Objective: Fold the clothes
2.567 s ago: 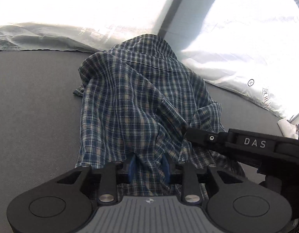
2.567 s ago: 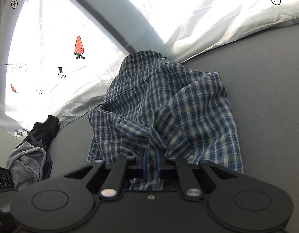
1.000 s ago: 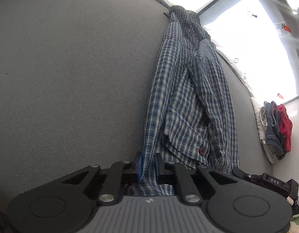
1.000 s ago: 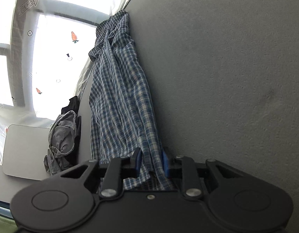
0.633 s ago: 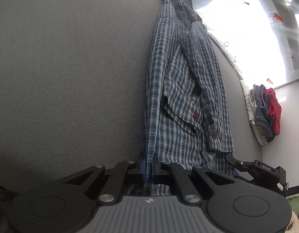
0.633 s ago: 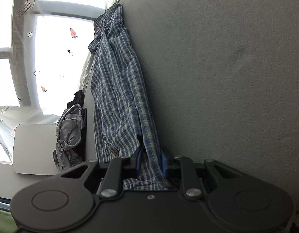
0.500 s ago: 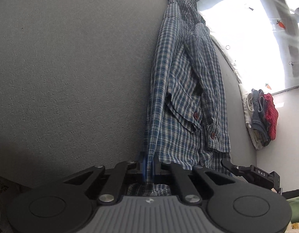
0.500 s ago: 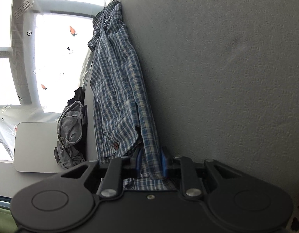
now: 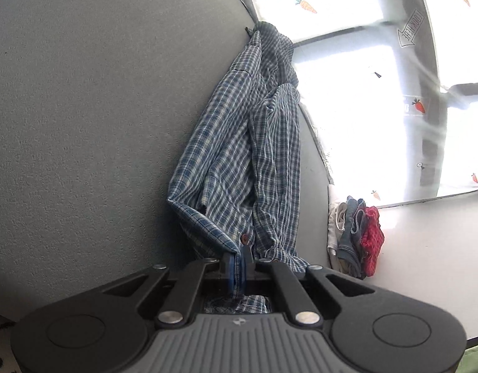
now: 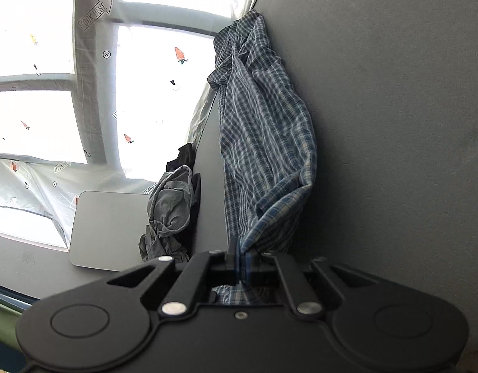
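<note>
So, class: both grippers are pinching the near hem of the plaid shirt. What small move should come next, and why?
Probably lift and carry the hem toward the collar. Both the left gripper and right gripper are shut on the plaid shirt, which lies stretched out long on the grey table, ready to fold in half.

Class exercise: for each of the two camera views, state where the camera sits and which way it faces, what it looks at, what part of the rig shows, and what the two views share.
Left wrist: sits on the left gripper, facing forward along its fingers at the plaid shirt on the grey surface; a clothes pile lies right.
Right wrist: sits on the right gripper, facing along its fingers; a grey garment heap lies left.
Shared: the same shirt, pinched by both shut grippers, and the carrot-print sheet.
</note>
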`<state>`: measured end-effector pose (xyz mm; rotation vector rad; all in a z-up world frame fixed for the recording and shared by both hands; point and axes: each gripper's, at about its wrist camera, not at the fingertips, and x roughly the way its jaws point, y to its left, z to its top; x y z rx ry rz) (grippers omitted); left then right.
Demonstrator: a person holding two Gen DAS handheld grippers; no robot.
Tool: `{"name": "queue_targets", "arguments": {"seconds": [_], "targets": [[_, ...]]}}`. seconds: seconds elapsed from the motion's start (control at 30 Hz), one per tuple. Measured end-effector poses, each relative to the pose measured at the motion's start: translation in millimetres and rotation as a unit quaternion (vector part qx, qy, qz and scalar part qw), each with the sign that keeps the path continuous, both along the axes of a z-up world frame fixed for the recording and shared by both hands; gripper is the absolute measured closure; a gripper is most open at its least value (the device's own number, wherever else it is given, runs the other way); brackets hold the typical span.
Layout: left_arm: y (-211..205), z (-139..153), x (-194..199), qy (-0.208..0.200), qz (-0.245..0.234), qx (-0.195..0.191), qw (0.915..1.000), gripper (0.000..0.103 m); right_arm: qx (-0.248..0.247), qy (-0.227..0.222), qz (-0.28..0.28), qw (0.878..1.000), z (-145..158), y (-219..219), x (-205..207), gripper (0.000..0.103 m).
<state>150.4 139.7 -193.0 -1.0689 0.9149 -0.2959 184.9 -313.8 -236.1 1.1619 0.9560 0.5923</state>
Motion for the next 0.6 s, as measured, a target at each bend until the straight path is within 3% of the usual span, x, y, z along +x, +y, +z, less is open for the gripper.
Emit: {"name": "queue_targets", "arguments": {"seconds": [0.23, 0.6], "targets": [[-7.5, 28.8, 30.4, -0.053, 0.018, -0.019, 0.9983, 0.1, 0.057, 0.007, -0.054, 0.997, 1.3, -13.4, 23.7, 0.099], [5.3, 32.4, 83.8, -0.068, 0.076, -0.043, 0.9939, 0.1, 0.095, 0.022, -0.094, 0.991, -7.6, -12.4, 75.7, 0.099]]}}
